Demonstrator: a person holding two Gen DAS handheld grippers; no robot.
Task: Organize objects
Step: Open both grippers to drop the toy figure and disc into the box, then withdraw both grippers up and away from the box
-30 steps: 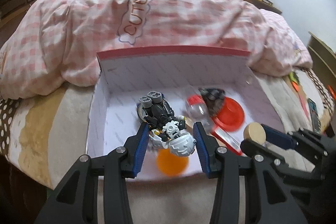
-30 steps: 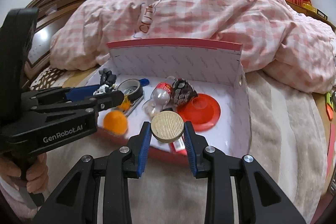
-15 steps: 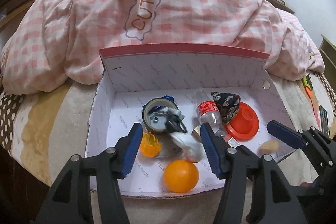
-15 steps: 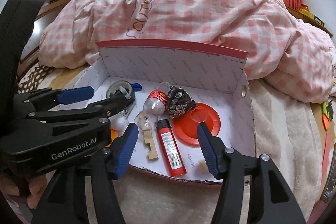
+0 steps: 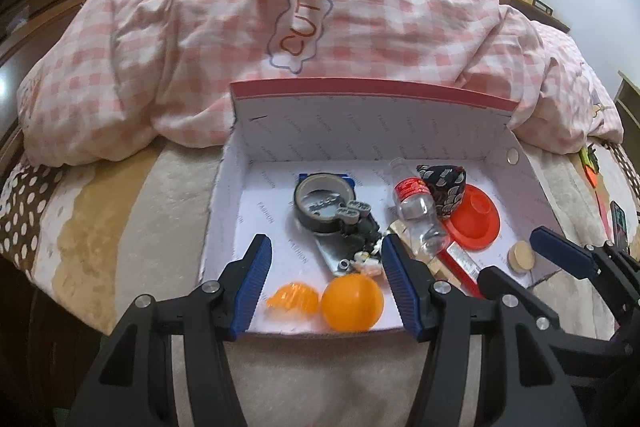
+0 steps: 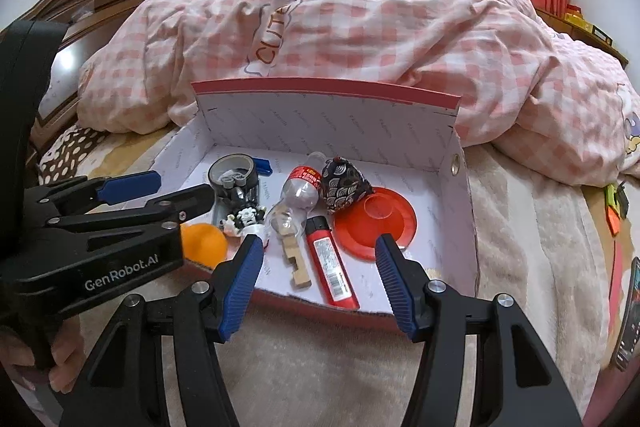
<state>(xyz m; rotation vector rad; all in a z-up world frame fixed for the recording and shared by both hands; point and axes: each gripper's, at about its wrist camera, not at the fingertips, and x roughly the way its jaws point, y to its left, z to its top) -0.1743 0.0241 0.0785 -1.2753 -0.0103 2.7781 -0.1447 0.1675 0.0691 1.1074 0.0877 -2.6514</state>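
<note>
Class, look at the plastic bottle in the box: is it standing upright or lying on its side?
Lying on its side: the plastic bottle rests lengthwise on the box floor.

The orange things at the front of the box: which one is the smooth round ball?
The orange ball is the one on the right, smooth and solid. The orange crinkly piece left of it is see-through, ridged and flatter.

"CUTE" on the quilt point(image 5: 304, 23), "GenRobot.AI" on the left tool point(image 6: 132, 187), probably "FASHION" inside the box point(image 5: 372, 123).
</note>
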